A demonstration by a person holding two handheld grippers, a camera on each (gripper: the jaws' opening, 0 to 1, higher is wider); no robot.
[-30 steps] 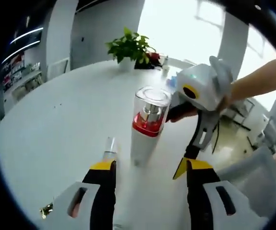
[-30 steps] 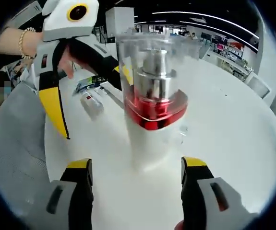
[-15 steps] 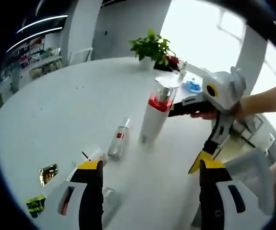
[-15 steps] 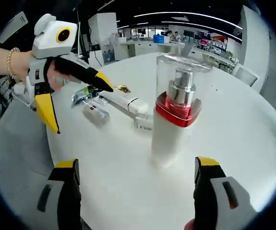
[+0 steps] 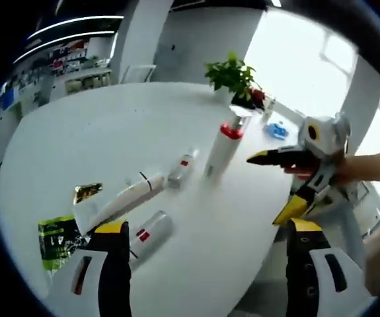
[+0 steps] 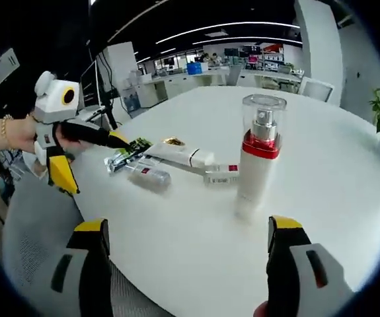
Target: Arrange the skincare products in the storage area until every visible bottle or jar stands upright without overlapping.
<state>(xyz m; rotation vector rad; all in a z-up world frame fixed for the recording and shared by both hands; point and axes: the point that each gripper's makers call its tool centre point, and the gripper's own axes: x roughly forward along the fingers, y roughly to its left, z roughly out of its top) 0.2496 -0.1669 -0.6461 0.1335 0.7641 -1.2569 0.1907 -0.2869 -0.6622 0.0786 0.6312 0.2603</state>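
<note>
1. Yellow-tipped jaws of the left hand-held gripper (image 5: 206, 228) stand wide apart and hold nothing; the right hand-held gripper (image 6: 186, 224) is likewise spread and empty, both hanging near the worktop (image 6: 322, 158) edge.
2. Just beyond lie a small clear bottle (image 5: 151, 231), a long white tube (image 5: 120, 201), another small bottle (image 5: 181, 169) and some sachets (image 5: 57, 239), all flat and close together.
3. Farther on, the tall pump bottle (image 6: 257, 158) with the red collar stands upright.
4. Risk, as I judge it: reaching into the cluster could roll the round bottles, or a careless sweep could topple the tall one.
</note>
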